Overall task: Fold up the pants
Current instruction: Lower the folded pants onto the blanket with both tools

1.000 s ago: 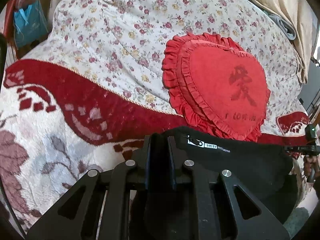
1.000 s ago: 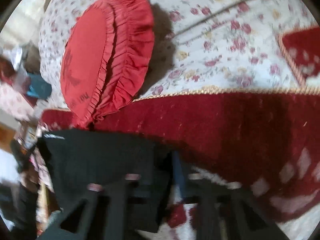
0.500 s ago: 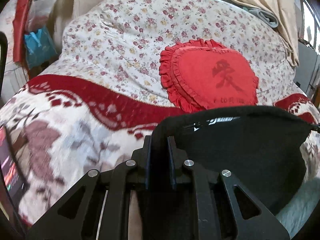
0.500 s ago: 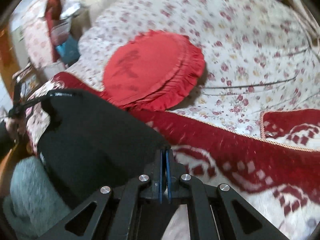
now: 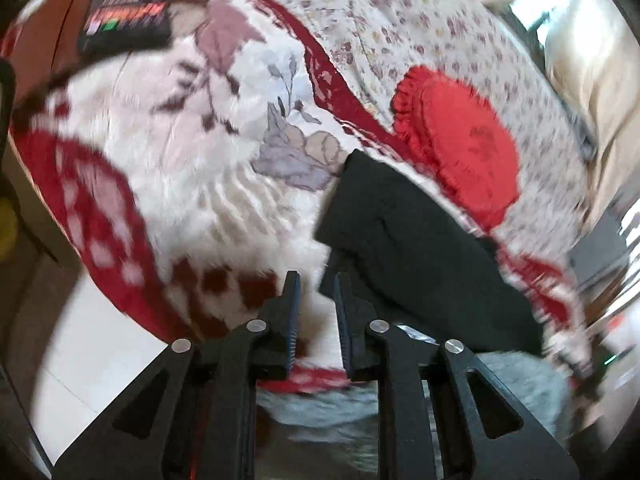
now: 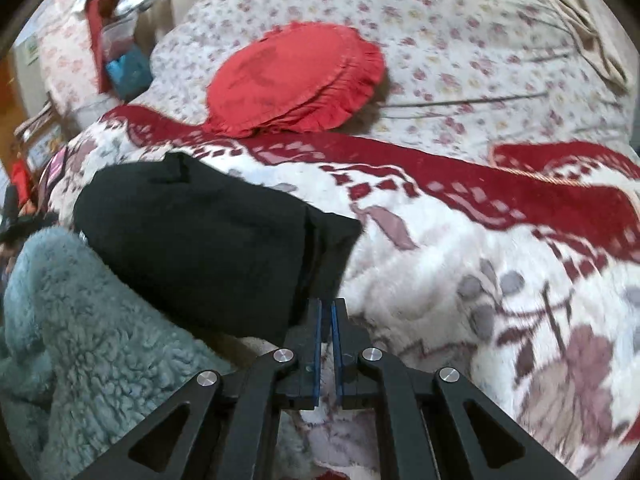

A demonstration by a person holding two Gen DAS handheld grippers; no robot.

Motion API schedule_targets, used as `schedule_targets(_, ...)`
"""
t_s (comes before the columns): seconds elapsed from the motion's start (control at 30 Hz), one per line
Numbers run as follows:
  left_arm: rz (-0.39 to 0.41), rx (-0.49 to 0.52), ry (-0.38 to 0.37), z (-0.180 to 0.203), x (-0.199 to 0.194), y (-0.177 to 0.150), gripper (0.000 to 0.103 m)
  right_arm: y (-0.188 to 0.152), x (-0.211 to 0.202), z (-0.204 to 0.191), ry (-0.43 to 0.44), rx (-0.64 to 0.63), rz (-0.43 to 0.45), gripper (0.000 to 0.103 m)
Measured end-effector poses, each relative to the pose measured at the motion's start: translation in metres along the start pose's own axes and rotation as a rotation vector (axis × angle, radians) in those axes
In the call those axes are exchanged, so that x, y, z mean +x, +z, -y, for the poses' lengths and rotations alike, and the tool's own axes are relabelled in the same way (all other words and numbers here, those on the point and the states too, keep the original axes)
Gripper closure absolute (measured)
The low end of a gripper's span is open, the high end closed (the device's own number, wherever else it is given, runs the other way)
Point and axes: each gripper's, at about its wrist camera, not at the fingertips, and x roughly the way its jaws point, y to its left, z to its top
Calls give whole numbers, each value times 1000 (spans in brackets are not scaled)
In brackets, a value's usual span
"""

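Note:
The black pants [image 5: 420, 240] lie folded into a thick oblong on the white and red blanket [image 5: 180, 160], just below the red cushion [image 5: 460, 148]. My left gripper [image 5: 316, 280] is at their near corner; its jaws are opening, nothing sits between them, and the right finger touches the cloth's edge. In the right wrist view the pants [image 6: 200, 232] lie to the left, and one corner runs down into my right gripper [image 6: 328, 302], which is shut on that edge.
A teal fleece sleeve [image 6: 80, 340] lies against the pants' near side. The frilled red cushion [image 6: 292, 76] rests on the floral quilt [image 6: 460, 40] behind. A dark box with coloured stripes [image 5: 124, 12] sits at the bed's far left. Pale floor [image 5: 100, 340] shows past the bed's edge.
The pants, held stretched between both grippers before, now lie folded on the blanket. The left gripper has let go and swung left. The right gripper has drawn back with its edge.

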Motion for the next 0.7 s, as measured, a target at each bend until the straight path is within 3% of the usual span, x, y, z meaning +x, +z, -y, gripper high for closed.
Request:
schedule_targets(0.1, -7, -156, -153, 0, 4, 0, 60, 1, -8, 4, 12, 81, 42, 99)
schedule_targets(0.13, -18, -216, -197, -1, 8, -1, 58, 2, -9, 4, 18, 99, 54, 99)
schedule_targets(0.27, -87, -416, -333, 2, 42, -2, 58, 7, -8, -5, 44, 143, 76, 98)
schedule_targets(0.43, -116, -496, -360, 2, 62, -6, 58, 9, -5, -18, 69, 142, 74, 98)
schedule_targets(0.53, -84, -529, -379, -3, 66, -3, 58, 10, -2, -23, 80, 133, 71, 98)
schedule_targets(0.6, -66, -556, -421, -3, 64, 0, 58, 11, 0, -25, 80, 132, 67, 98)
schedule_targets(0.7, -36, -580, -543, 3, 52, 6, 58, 12, -1, -26, 84, 138, 74, 98)
